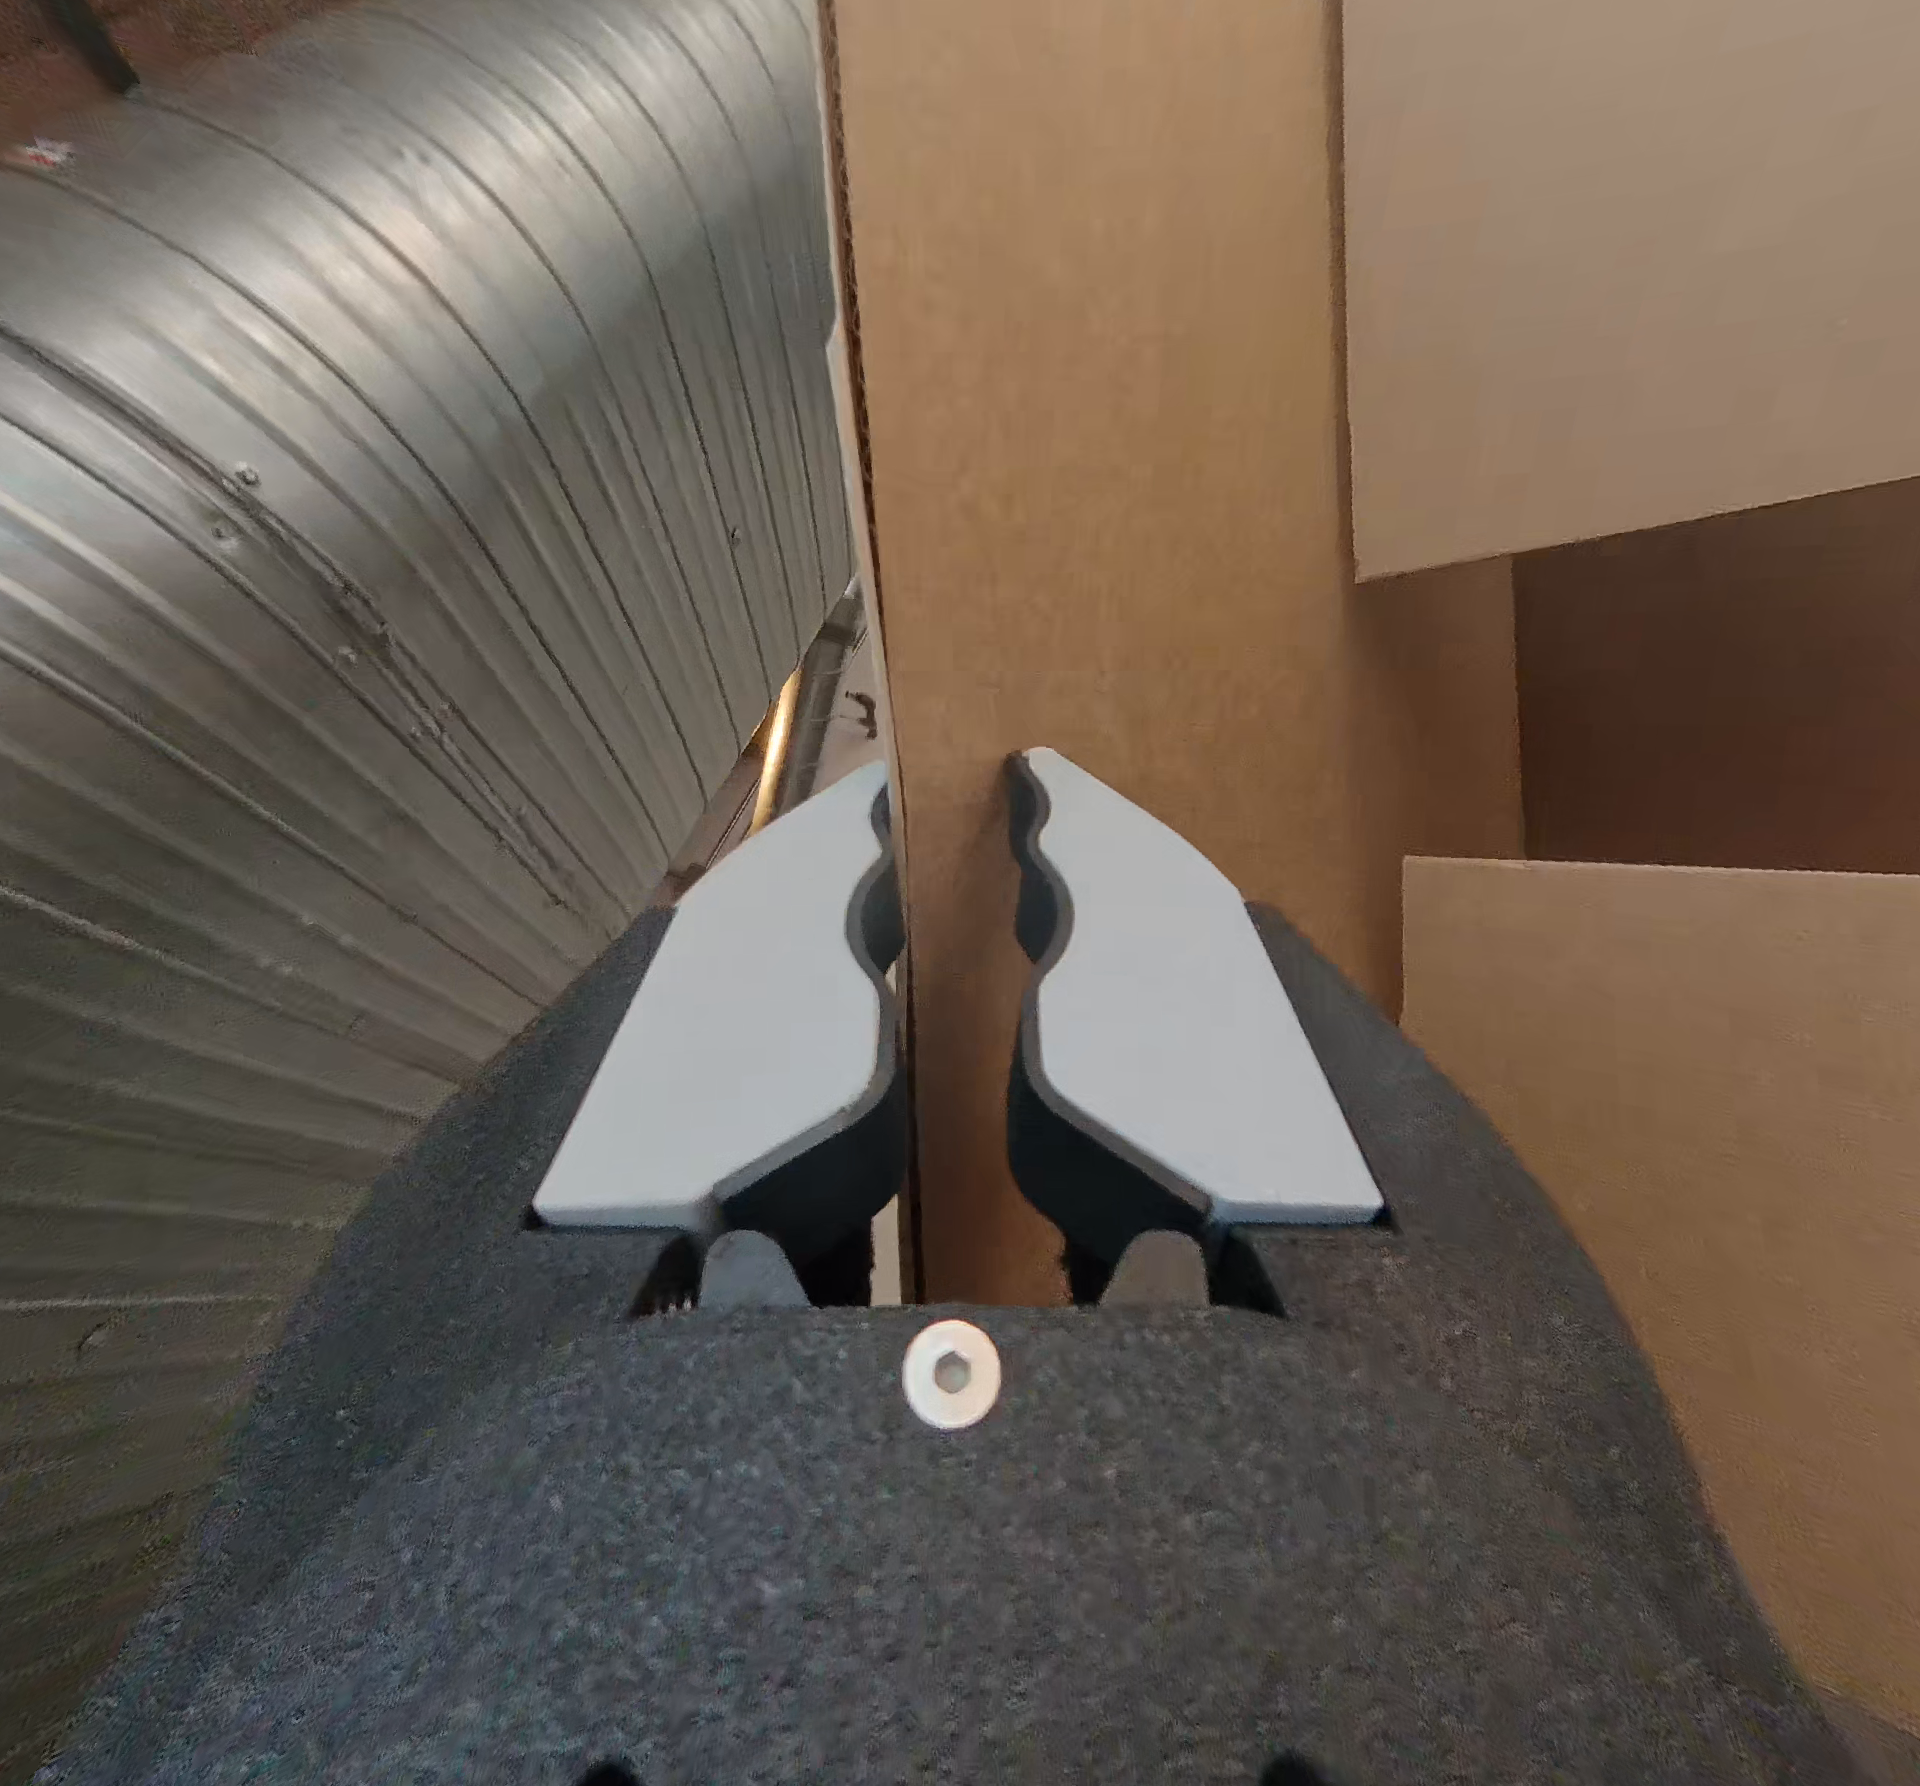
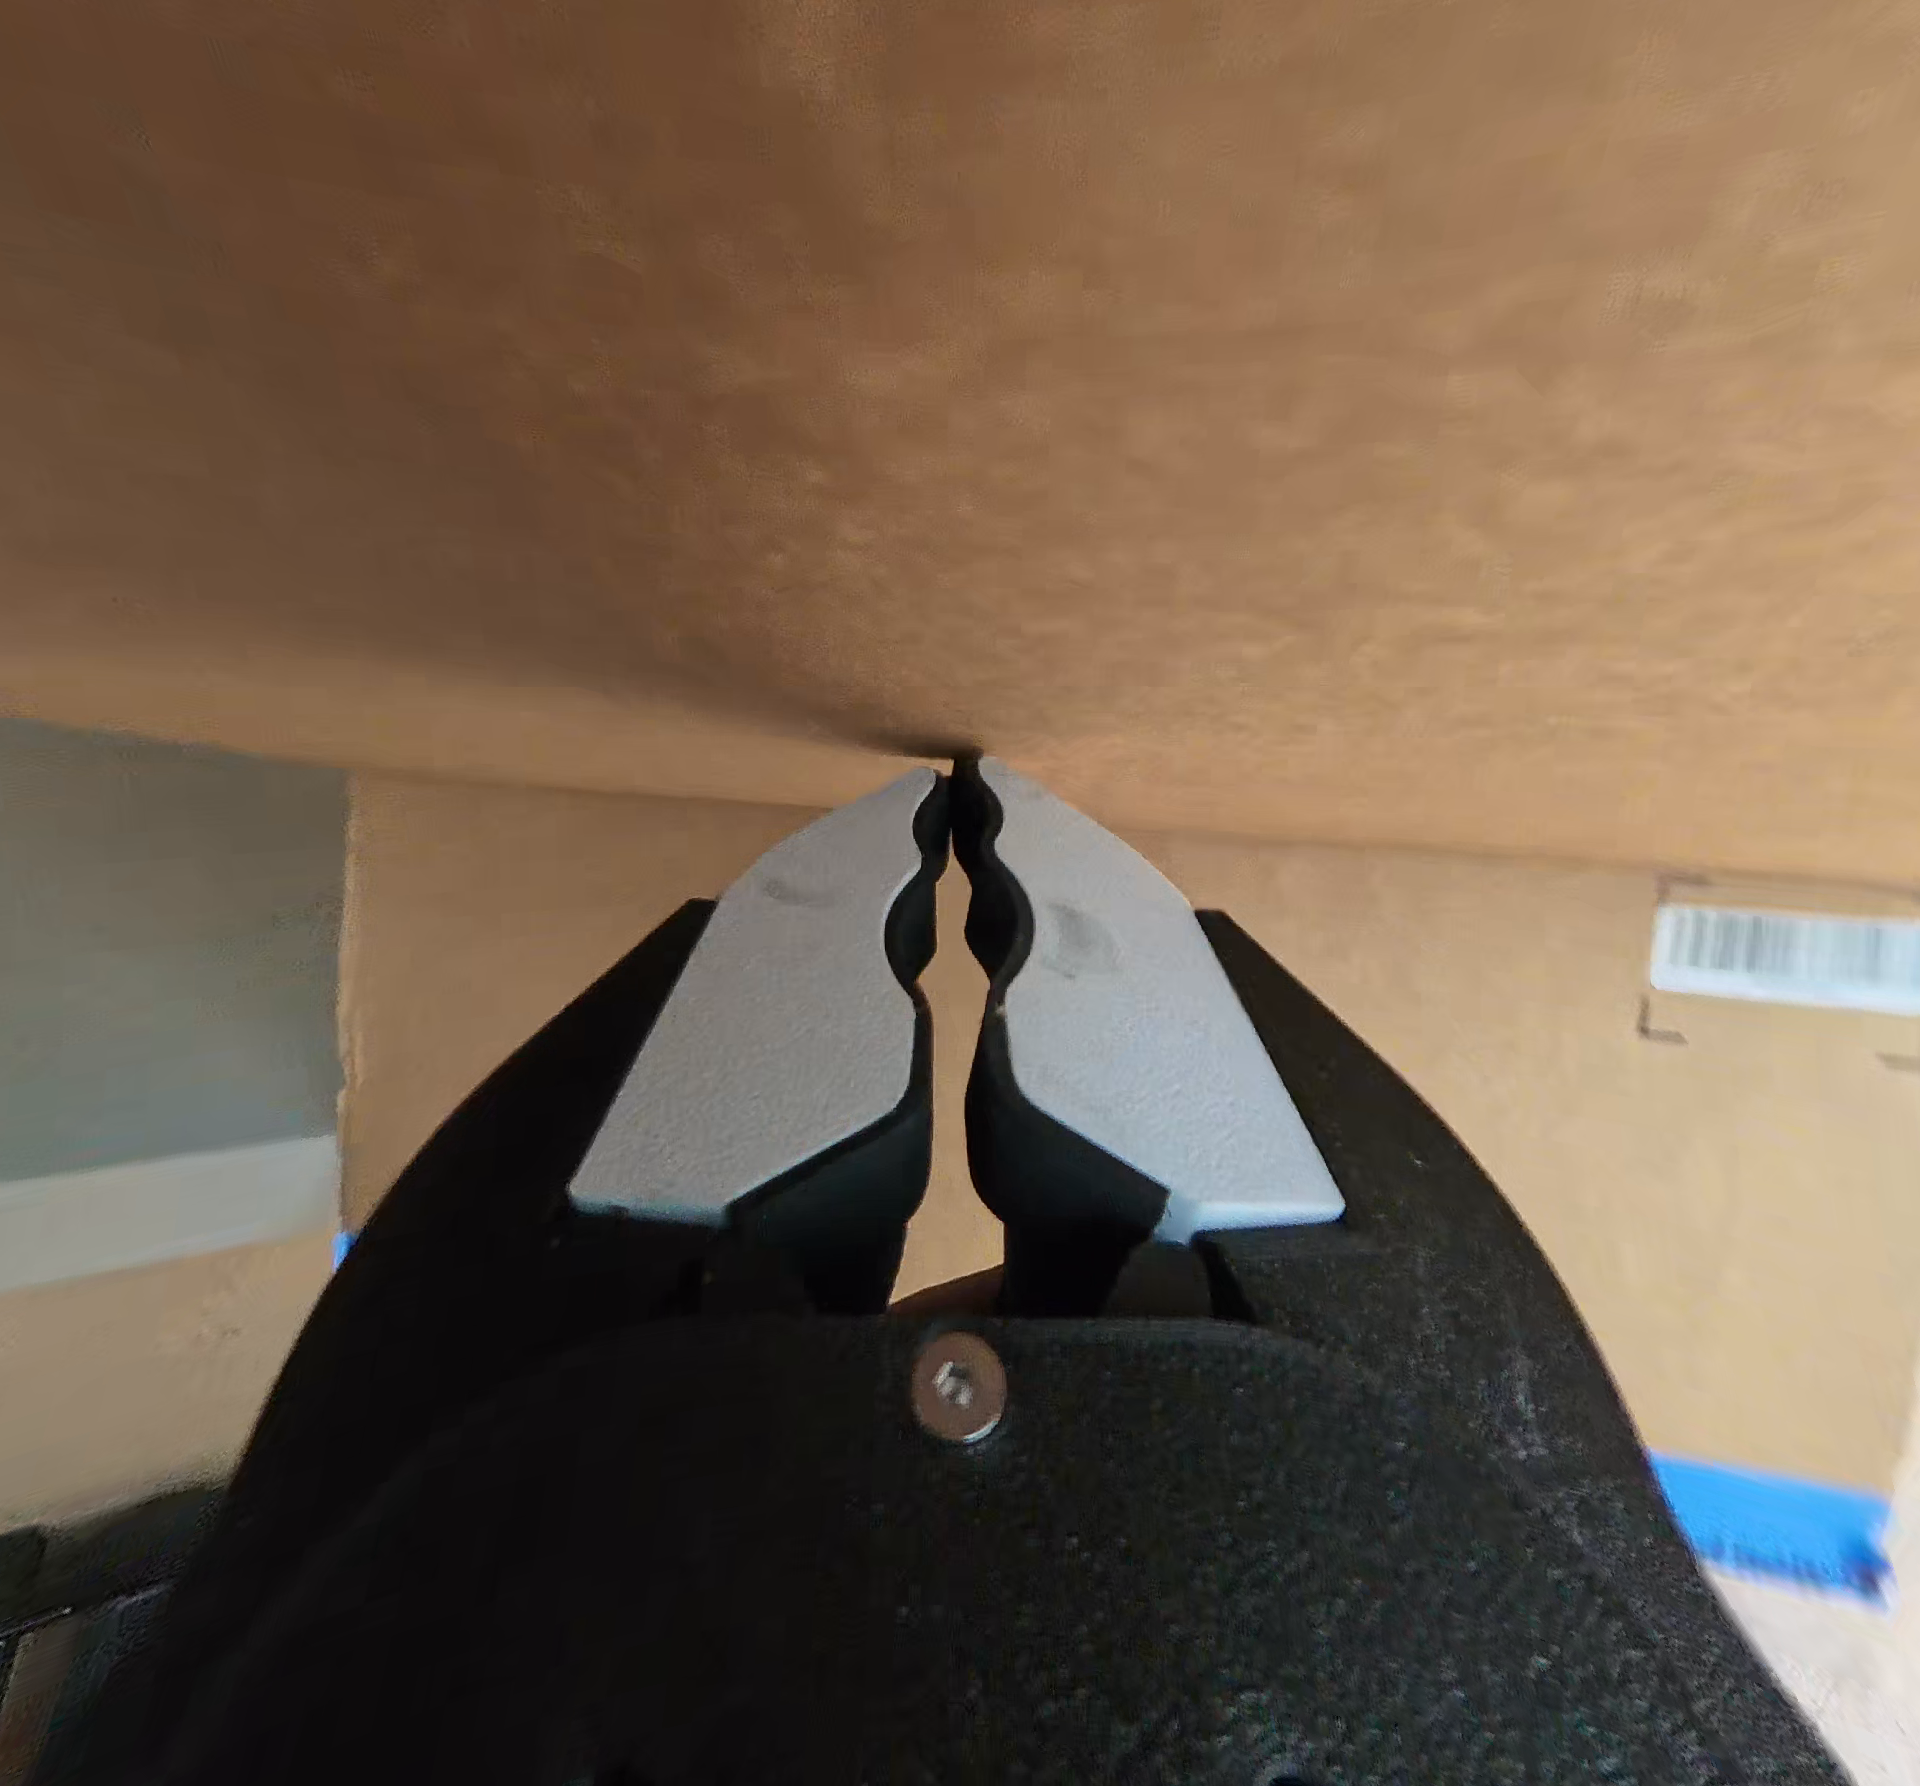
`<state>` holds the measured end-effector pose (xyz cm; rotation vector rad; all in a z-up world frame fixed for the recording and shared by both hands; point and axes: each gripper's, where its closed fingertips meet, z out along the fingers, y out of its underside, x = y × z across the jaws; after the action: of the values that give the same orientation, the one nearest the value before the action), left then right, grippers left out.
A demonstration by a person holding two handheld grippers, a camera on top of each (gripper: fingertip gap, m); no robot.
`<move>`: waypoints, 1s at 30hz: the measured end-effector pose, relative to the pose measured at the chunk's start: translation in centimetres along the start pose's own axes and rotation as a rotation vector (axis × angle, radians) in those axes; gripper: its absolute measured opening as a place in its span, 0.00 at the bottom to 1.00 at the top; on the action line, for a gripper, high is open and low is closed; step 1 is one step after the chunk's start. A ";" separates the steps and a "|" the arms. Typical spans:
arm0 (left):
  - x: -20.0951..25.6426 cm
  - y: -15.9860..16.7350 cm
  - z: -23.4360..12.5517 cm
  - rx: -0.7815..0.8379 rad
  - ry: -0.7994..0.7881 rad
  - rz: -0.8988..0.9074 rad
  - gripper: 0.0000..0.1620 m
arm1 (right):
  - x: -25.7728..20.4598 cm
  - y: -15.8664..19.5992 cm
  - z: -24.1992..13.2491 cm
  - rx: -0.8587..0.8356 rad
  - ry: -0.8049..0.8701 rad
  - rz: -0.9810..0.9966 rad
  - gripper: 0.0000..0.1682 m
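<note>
In the left wrist view my left gripper (image 1: 956, 780) straddles the thin edge of an upright cardboard flap (image 1: 1091, 334). Its left finger lies against the flap's edge, and its right finger (image 1: 1174, 1009) lies over the flap's brown face. A narrow gap shows between the jaws. More cardboard panels (image 1: 1621, 198) of the box lie to the right. In the right wrist view my right gripper (image 2: 961, 780) is shut, with its tips pinching the lower edge of a wide cardboard flap (image 2: 935, 282) that fills the upper view. The flap's edge dips at the tips.
A grey ribbed metal surface (image 1: 364, 489) curves along the left of the left wrist view. Below the flap in the right wrist view are a cardboard wall with a white barcode label (image 2: 1787, 947), strips of blue tape (image 2: 1766, 1518), and a grey wall with a white baseboard (image 2: 156, 957). Across from one pair of fingers to the other is roughly 60 cm.
</note>
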<state>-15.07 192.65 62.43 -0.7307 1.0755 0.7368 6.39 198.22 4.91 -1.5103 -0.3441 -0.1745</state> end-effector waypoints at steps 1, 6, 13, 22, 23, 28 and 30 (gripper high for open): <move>-0.4 1.6 0.3 -0.040 -0.020 0.011 0.11 | -0.4 -0.7 1.2 -0.006 -0.004 -0.002 0.00; -1.1 9.3 2.1 -0.236 -0.046 0.055 0.11 | -2.6 -4.2 6.4 -0.018 -0.047 -0.013 0.00; -4.0 13.1 1.9 -0.356 -0.091 0.160 0.10 | -8.4 -9.2 11.4 -0.012 -0.210 -0.064 0.00; -7.9 10.3 -3.3 -0.337 -0.253 0.278 0.07 | -11.2 -18.9 13.6 0.157 -0.306 -0.072 0.00; -7.0 10.0 -3.6 -0.328 -0.251 0.284 0.07 | -11.3 -19.1 14.1 0.160 -0.308 -0.067 0.00; 1.8 11.2 -2.0 -0.290 -0.118 0.243 0.03 | -12.4 -13.6 18.6 0.059 -0.321 -0.030 0.00; 7.0 12.3 -0.8 -0.288 -0.013 0.218 0.03 | -13.5 -7.3 20.2 -0.063 -0.339 -0.031 0.00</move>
<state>-23.41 199.93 53.60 -0.8592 1.0587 1.0974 -10.91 216.46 7.86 -1.5982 -0.6381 0.0487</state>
